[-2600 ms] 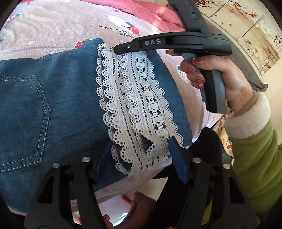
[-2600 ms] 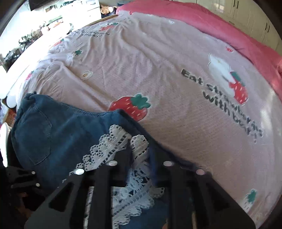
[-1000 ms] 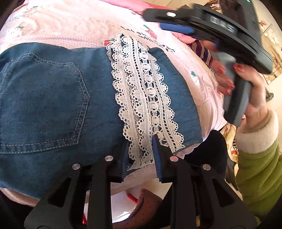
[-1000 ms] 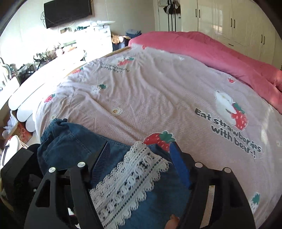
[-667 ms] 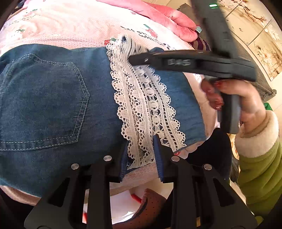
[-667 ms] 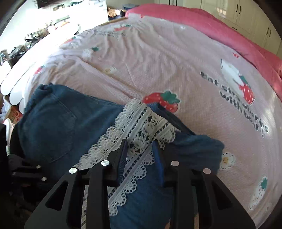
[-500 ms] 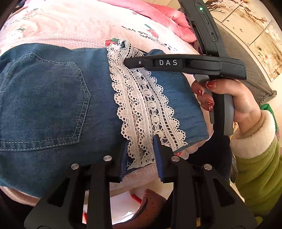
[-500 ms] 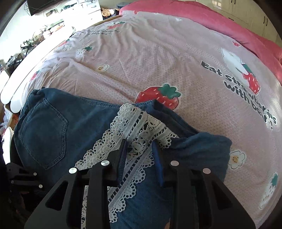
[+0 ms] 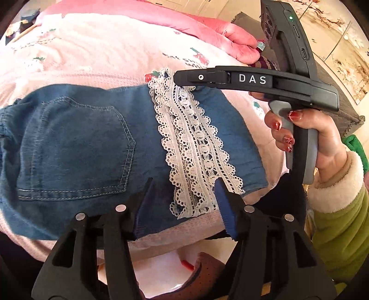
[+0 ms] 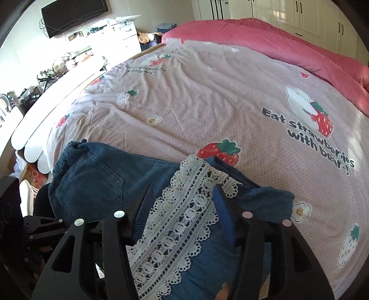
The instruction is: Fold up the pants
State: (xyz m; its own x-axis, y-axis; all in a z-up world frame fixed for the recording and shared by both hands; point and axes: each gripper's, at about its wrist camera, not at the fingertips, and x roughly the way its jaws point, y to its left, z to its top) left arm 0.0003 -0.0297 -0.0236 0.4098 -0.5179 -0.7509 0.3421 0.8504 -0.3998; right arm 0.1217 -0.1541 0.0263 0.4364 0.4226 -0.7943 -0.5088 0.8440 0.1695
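Folded pants at the near edge of the bed, both tools spread over the lace.

Nearest us, the left tool [image 9: 182,198] and right tool [image 10: 182,205] have just been opening; their jaws stand apart over the lace hem [image 10: 184,207], pinching nothing. We see the denim pants [image 9: 76,143] lying folded on the pink strawberry-print bedsheet [image 10: 207,97]. Beyond it a rose quilt [image 10: 265,37] is bunched along the far side, then white wardrobes [image 10: 288,11], a cluttered white dresser [image 10: 120,30] and a wall television [image 10: 73,13].
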